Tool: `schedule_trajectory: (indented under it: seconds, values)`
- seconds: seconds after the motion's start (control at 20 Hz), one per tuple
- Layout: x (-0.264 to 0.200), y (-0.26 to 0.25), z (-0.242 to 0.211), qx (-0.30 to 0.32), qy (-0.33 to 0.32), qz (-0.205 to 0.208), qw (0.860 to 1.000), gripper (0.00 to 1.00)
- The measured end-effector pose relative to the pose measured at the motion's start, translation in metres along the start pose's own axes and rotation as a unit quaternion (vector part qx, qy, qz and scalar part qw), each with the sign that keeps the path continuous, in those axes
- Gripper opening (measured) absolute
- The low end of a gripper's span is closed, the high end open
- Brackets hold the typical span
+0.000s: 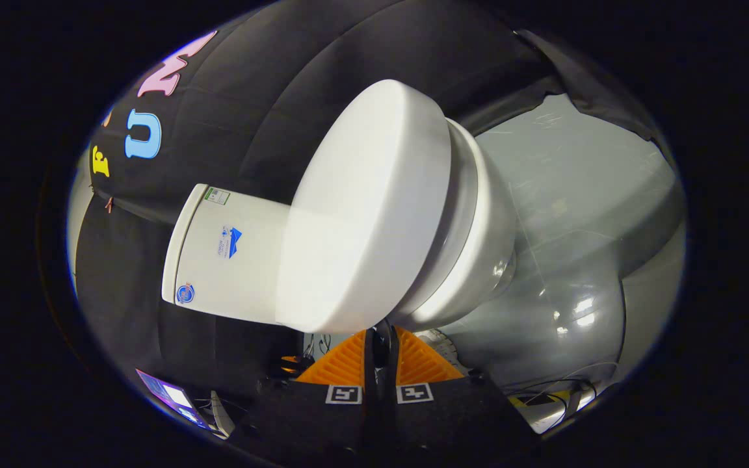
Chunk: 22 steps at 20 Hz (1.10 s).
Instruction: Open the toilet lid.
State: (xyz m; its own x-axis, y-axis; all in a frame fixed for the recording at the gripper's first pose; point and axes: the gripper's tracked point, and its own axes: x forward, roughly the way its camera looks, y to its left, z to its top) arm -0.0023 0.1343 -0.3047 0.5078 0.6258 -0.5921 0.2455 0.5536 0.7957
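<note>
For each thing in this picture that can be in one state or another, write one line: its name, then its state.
Toilet lid: down, closed over the seat.
Tank cover: in place on the tank.
Gripper: fingers nearly together, holding nothing, tips just short of the lid's edge.
Screen beside the gripper: lit.

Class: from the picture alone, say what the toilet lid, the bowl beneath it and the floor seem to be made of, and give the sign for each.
Toilet lid: probably plastic, smooth white with a soft, even sheen.
Bowl: likely glazed ceramic, with sharper bright glints.
Floor: a smooth grey sheet, perhaps vinyl, mirroring lamps and showing scuffs.
The gripper sits nearly shut just below the lid's edge.
</note>
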Motion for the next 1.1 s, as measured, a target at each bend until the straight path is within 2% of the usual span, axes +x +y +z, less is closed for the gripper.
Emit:
schedule_trajectory:
  seconds: [0.25,0.4,0.55,0.7,0.85,0.95,1.1]
  values:
    - [-0.013,0.023,0.007,-0.013,-0.015,0.021,1.000,0.05]
    - [-0.026,0.054,0.014,-0.072,-0.022,0.020,0.997,0.05]
    - [-0.042,0.098,0.022,-0.147,-0.034,0.022,0.988,0.05]
    - [-0.060,0.149,0.026,-0.229,-0.059,0.024,0.971,0.05]
    - [-0.058,0.201,0.025,-0.323,-0.081,-0.004,0.943,0.05]
    - [-0.061,0.229,0.023,-0.368,-0.092,-0.004,0.925,0.05]
    - [-0.045,0.265,0.016,-0.388,-0.101,0.007,0.916,0.05]
